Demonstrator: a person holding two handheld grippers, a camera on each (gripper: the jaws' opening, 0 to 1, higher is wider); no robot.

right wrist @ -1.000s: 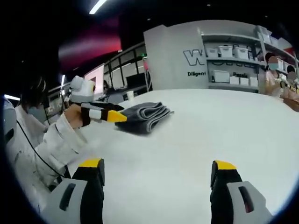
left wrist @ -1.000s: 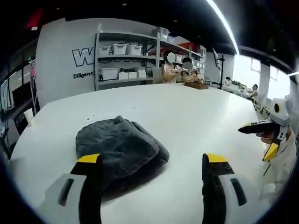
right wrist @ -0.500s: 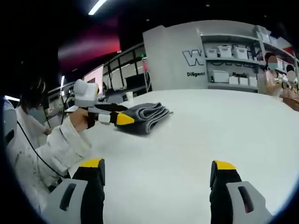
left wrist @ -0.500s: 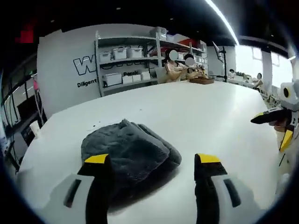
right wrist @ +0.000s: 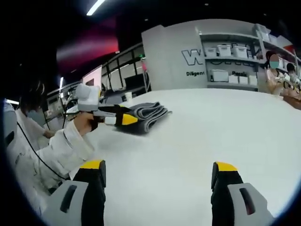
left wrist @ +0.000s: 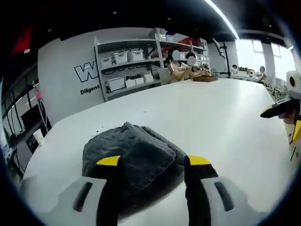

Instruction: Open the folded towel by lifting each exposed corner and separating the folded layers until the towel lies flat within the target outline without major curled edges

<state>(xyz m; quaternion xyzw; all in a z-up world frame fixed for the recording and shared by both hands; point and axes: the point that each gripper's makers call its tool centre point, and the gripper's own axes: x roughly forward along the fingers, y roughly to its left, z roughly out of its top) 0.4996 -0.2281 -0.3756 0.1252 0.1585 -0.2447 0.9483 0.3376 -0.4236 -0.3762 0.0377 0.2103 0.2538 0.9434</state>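
Observation:
A dark grey folded towel (left wrist: 129, 151) lies on the white table (left wrist: 202, 113). In the left gripper view my left gripper (left wrist: 154, 162) is open, its yellow-tipped jaws astride the towel's near right corner. The right gripper view shows the same towel (right wrist: 146, 114) as a stack of folded layers at the far left, with the left gripper (right wrist: 121, 117) right at its near edge, held by a hand in a white sleeve (right wrist: 61, 149). My right gripper (right wrist: 157, 167) stands open over bare table, far from the towel. Its yellow tips (left wrist: 282, 115) enter the left gripper view at the right edge.
Shelving (left wrist: 131, 63) with white bins stands behind the table against a grey wall. People sit at the table's far end (left wrist: 186, 66). A small cup (left wrist: 38, 137) stands near the far left edge. Bare tabletop (right wrist: 225, 122) stretches right of the towel.
My left gripper has moved forward onto the towel and its jaws have narrowed around the near corner. The right gripper has hardly moved.

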